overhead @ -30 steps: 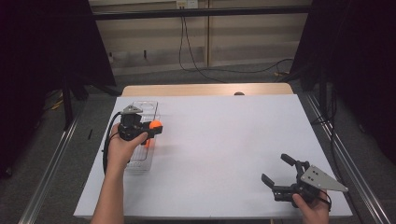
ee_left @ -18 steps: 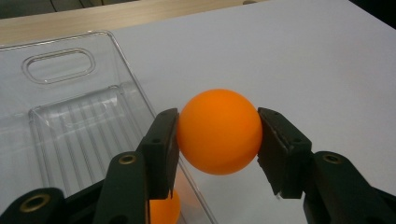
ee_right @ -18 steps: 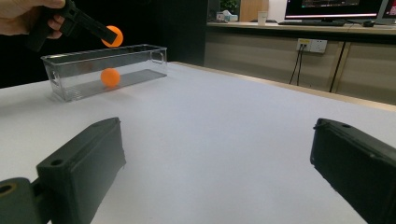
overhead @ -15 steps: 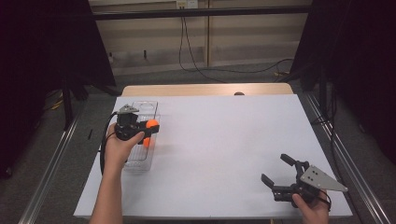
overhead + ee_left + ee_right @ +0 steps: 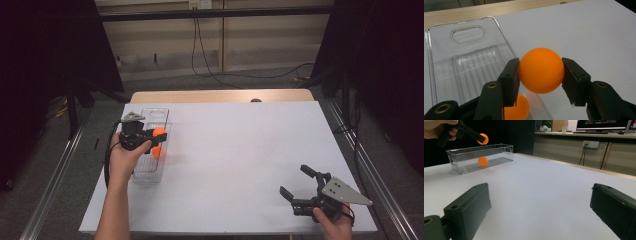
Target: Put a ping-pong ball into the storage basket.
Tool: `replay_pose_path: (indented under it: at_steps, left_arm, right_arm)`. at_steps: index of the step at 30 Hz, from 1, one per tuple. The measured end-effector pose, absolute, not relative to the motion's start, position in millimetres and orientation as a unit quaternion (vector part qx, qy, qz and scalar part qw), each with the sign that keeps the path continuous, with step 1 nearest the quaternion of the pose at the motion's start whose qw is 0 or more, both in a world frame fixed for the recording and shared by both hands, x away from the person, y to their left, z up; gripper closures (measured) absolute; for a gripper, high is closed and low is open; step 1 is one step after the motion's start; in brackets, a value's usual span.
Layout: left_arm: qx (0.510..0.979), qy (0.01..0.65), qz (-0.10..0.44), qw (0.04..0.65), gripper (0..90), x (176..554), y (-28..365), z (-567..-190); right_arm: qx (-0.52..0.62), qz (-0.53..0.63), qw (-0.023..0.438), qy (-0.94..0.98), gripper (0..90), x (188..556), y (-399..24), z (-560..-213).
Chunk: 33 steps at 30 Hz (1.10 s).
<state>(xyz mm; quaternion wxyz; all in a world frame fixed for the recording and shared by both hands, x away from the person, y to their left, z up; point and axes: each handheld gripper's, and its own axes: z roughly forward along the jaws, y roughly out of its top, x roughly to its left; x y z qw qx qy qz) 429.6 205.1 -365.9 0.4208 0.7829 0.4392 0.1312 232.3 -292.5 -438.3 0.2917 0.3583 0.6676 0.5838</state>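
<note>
A table (image 5: 240,150) with a white top carries the work, and a strip of bare wood shows along its far edge. Near its left side lies a clear plastic bin (image 5: 150,150), long and narrow, its length running away from the person. Beside the bin, the white surface is bare.

High view overhead, facing forward-down; gripper views close, low — all share clear bin (image 5: 150,150).
</note>
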Motion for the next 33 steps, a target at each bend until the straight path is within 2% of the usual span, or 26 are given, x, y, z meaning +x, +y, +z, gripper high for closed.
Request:
replay_pose_path:
  at_steps: [33]
  left_arm:
    - [0.763,0.483,0.169,0.396,50.8,437,224,-379]
  right_arm:
    - [0.358,0.584,0.290,0.668,2.2,232,-292,-439]
